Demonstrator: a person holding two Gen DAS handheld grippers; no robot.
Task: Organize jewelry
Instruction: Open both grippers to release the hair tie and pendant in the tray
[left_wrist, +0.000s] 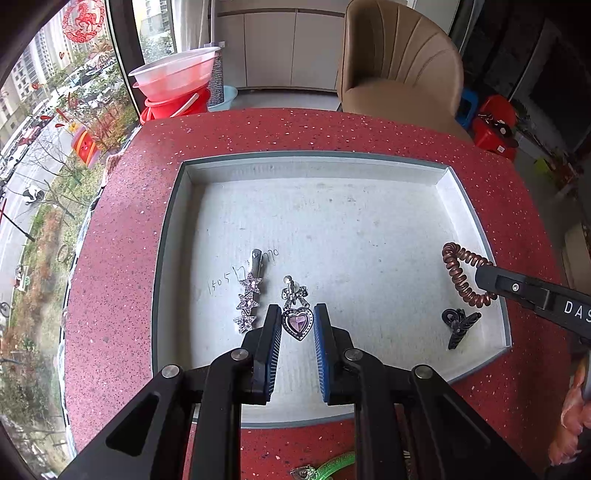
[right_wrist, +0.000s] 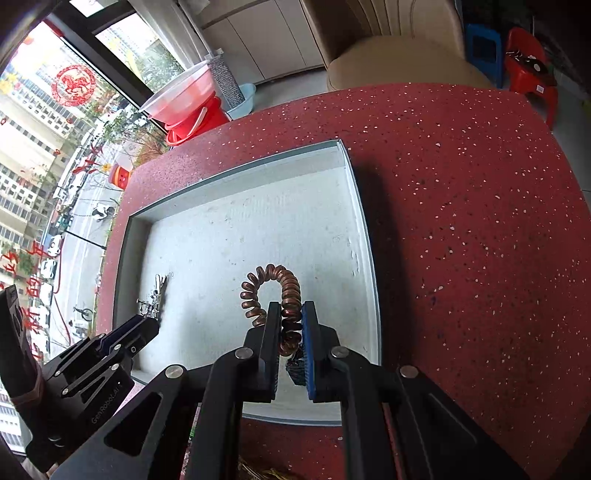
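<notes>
A shallow white tray (left_wrist: 325, 168) sits on the red speckled table (left_wrist: 122, 229). In the left wrist view my left gripper (left_wrist: 297, 317) stands open around a heart pendant earring (left_wrist: 297, 321) that lies on the tray floor, with a gap at each pad. A star hair clip (left_wrist: 249, 299) lies just to its left. In the right wrist view my right gripper (right_wrist: 290, 317) is shut on a brown spiral hair tie (right_wrist: 275, 291), also seen in the left wrist view (left_wrist: 460, 273). A small black claw clip (left_wrist: 458, 325) lies near it.
A beige chair (left_wrist: 399, 62) stands behind the table. Red and clear basins (left_wrist: 177, 85) are stacked by the window at the back left. A green item (left_wrist: 325, 469) lies on the table in front of the tray. Red and blue stools (left_wrist: 491, 122) stand at the right.
</notes>
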